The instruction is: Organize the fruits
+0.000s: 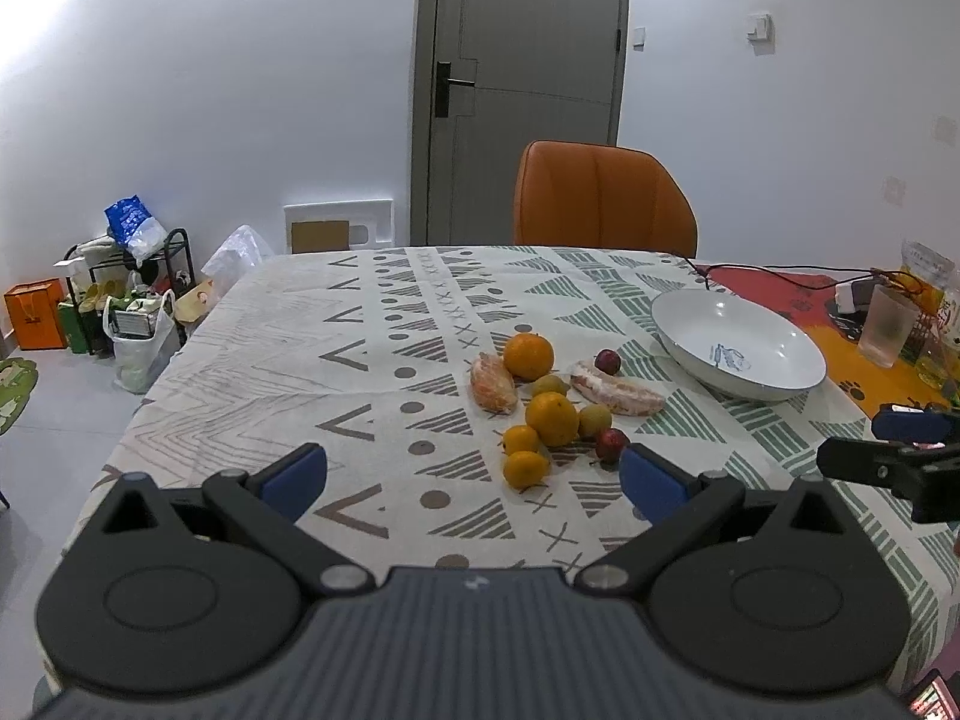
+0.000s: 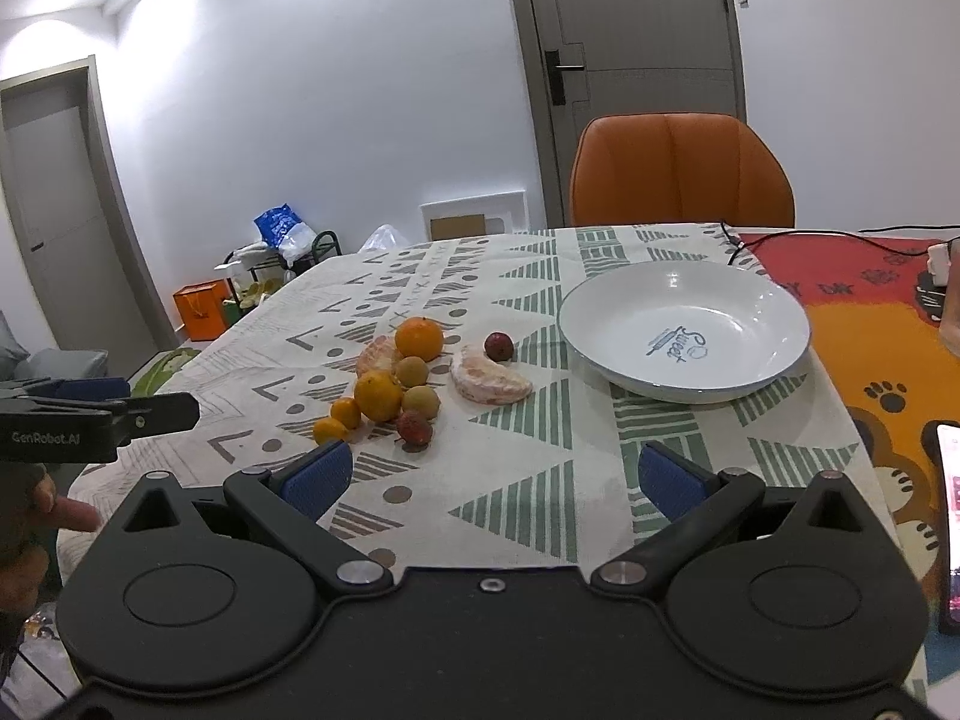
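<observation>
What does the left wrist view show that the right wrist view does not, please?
Only the left wrist view shows the frosted cup at the table's right edge. Only the right wrist view shows a second grey door and a phone screen. Both show the empty white bowl, the fruit cluster, the orange chair, and both grippers open.

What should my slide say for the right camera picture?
Open right gripper faces loose fruit beside an empty bowl.

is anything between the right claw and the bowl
Nothing visible does. Only bare tablecloth lies between the open right claw and the empty white bowl; the fruit pile sits off to the left.
</observation>
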The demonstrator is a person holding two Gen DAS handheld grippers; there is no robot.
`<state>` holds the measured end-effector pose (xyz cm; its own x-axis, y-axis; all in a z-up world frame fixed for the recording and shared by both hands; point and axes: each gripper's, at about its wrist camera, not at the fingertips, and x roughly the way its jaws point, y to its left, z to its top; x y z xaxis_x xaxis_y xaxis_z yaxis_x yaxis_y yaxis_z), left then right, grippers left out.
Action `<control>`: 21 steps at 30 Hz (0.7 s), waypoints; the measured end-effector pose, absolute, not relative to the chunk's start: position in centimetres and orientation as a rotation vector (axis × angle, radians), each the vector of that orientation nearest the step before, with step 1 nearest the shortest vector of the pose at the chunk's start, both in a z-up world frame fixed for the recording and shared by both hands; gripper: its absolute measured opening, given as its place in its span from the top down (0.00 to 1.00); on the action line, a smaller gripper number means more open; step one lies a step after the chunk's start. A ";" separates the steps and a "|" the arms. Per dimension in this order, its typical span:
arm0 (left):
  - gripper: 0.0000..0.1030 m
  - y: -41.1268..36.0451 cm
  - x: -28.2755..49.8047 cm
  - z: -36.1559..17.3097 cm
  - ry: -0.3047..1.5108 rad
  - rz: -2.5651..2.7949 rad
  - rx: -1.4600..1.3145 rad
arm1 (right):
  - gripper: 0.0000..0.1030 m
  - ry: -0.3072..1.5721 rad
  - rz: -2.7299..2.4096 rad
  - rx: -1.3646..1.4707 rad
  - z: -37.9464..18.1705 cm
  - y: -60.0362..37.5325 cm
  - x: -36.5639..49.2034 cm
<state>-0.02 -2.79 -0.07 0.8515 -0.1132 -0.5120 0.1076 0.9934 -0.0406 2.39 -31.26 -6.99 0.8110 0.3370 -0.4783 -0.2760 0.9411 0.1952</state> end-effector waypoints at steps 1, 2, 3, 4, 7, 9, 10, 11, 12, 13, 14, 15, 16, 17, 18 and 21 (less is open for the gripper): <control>0.00 -2.8 0.1 -0.2 0.536 -0.114 -0.006 | 0.00 0.530 0.331 0.122 -7.1 -31.3 2.5; 0.00 -2.9 0.3 -0.3 0.532 -0.110 -0.002 | 0.00 0.526 0.339 0.129 -7.2 -31.3 2.7; 0.00 -2.8 0.5 -0.4 0.529 -0.104 0.001 | 0.00 0.524 0.346 0.137 -7.3 -31.3 2.8; 0.00 -2.8 0.7 -0.6 0.528 -0.101 0.000 | 0.00 0.526 0.356 0.145 -7.4 -31.4 3.0; 0.00 -2.7 1.3 -1.0 0.525 -0.094 -0.007 | 0.00 0.533 0.369 0.154 -7.7 -31.1 3.7; 0.00 -2.7 1.6 -1.3 0.518 -0.097 -0.003 | 0.00 0.533 0.378 0.151 -7.8 -30.9 4.1; 0.00 -2.7 1.7 -1.4 0.509 -0.096 -0.003 | 0.00 0.533 0.384 0.152 -7.8 -30.8 4.3; 0.00 -2.7 1.9 -1.6 0.503 -0.096 -0.005 | 0.00 0.532 0.388 0.155 -7.9 -30.7 4.5; 0.00 -2.7 2.0 -1.7 0.504 -0.100 -0.010 | 0.00 0.533 0.393 0.156 -7.8 -30.6 4.7; 0.00 -2.7 2.3 -1.8 0.513 -0.108 -0.018 | 0.00 0.534 0.400 0.156 -7.9 -30.4 5.0; 0.00 -2.6 2.5 -2.0 0.522 -0.117 -0.024 | 0.00 0.537 0.406 0.158 -7.9 -30.2 5.3; 0.00 -2.5 2.8 -2.1 0.530 -0.122 -0.027 | 0.00 0.541 0.411 0.160 -7.9 -30.0 5.6; 0.00 -2.4 3.0 -2.2 0.537 -0.120 -0.028 | 0.00 0.546 0.414 0.161 -8.0 -29.8 5.9; 0.00 -2.3 3.3 -2.4 0.543 -0.117 -0.030 | 0.00 0.550 0.415 0.159 -8.1 -29.6 6.1; 0.00 -2.3 3.5 -2.5 0.548 -0.118 -0.032 | 0.00 0.555 0.417 0.156 -8.3 -29.4 6.4; 0.00 -1.7 4.2 -2.8 0.577 -0.135 -0.058 | 0.00 0.567 0.424 0.150 -8.7 -28.9 7.1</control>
<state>4.24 -1.71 -2.80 0.8296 -0.1439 -0.5395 0.1113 0.9894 -0.0928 7.05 -28.87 -8.72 0.7598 0.4290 -0.4884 -0.3475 0.9030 0.2527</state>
